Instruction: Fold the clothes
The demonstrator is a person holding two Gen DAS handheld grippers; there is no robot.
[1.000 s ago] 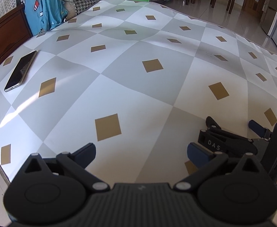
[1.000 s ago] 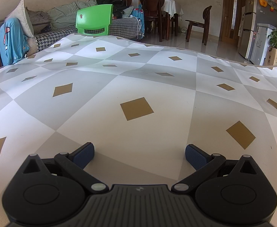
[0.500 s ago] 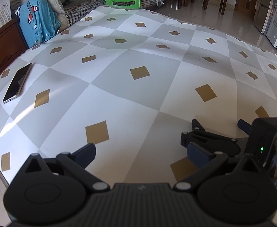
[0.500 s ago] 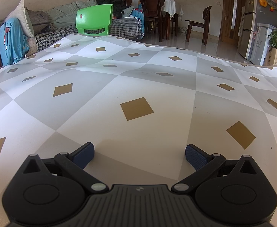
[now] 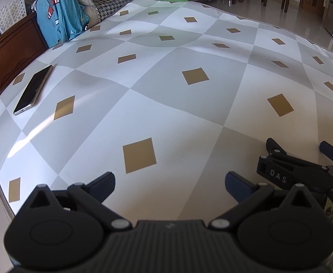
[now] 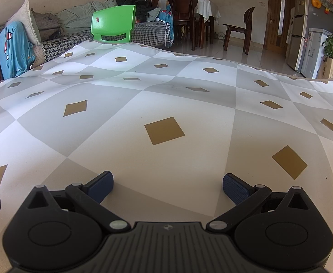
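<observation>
A blue garment with red and white print [image 5: 60, 24] hangs over the sofa edge beyond the far left of the table; it also shows in the right wrist view [image 6: 13, 47]. My left gripper [image 5: 169, 185] is open and empty, low over the near part of the checked tablecloth [image 5: 166, 95]. My right gripper [image 6: 167, 185] is open and empty, resting low over the tablecloth [image 6: 166, 95]. The right gripper also shows at the lower right of the left wrist view [image 5: 300, 157]. No garment lies on the table in view.
A phone [image 5: 33, 89] lies near the table's left edge. A green plastic chair [image 6: 114, 24] stands at the far side. A white perforated basket [image 5: 7, 14] sits on a wooden cabinet at far left. Dining chairs and a fridge [image 6: 303, 38] stand behind.
The left gripper has swung and lifted a little, so the phone and blue garment sit more to the right in its view. The right gripper has not moved.
</observation>
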